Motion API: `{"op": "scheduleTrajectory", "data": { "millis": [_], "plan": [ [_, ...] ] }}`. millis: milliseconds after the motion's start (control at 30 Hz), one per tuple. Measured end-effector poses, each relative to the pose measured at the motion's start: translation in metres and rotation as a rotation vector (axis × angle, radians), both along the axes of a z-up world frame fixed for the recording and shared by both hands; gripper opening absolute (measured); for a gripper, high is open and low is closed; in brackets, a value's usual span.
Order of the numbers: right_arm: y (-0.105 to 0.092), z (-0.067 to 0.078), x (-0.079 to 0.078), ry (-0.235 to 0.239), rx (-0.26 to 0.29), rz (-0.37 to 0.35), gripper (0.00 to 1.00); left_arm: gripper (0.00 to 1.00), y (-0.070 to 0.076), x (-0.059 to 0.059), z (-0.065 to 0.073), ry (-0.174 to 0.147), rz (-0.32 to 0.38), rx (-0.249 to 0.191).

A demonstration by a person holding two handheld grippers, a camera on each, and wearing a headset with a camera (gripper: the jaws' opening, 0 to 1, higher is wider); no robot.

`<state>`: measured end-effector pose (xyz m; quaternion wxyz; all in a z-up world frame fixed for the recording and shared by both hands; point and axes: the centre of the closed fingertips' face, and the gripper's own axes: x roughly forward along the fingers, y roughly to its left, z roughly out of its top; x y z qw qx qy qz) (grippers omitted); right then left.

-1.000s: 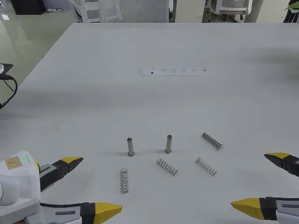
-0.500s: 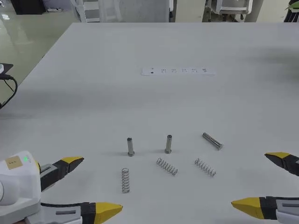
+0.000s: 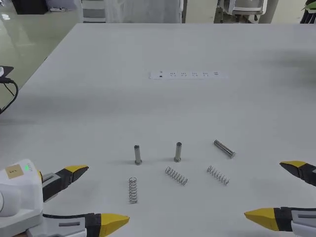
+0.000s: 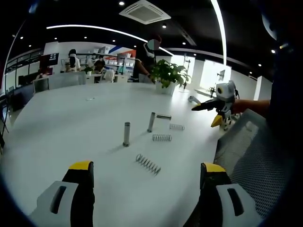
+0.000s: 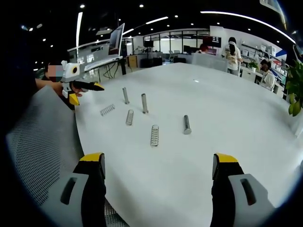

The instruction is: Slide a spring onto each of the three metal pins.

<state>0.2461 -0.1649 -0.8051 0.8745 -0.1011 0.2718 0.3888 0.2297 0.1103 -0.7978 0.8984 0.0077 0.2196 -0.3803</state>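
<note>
Two upright, one flat, tongs wide.
Left pin [image 3: 138,154] & mid pin [image 3: 178,152] stand vertical; right pin [image 3: 224,148] lies flat, axis 10–4 o'clock. left gripper [image 3: 101,194], right gripper [image 3: 269,190]: jaws spread, empty.

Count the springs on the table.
3, all lying loose: left spring near the left pin, middle spring near the middle pin, right spring near the lying pin.

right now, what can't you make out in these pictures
Right gripper, head view: body cut off by the right and bottom edges.
Left gripper, head view: body partly cut off by the left and bottom edges.
Power strip, head view: markings too small to read.
Lying pin, head view: too small to tell which end is the head.
</note>
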Motion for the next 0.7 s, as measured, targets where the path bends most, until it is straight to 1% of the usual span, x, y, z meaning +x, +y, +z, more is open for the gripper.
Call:
{"op": "scheduleTrajectory", "data": {
  "millis": [333, 700],
  "plan": [
    [-0.0016, -0.0020, -0.0016, 0.005, -0.001, -0.008, 0.94, 0.90, 0.0000, 0.0006, -0.0002, 0.001, -0.004, 0.001],
    [-0.0008, -0.0004, 0.0009, 0.003, -0.006, -0.005, 0.94, 0.90, 0.0021, 0.0005, -0.0002, 0.001, -0.002, 0.004]
  ]
}}
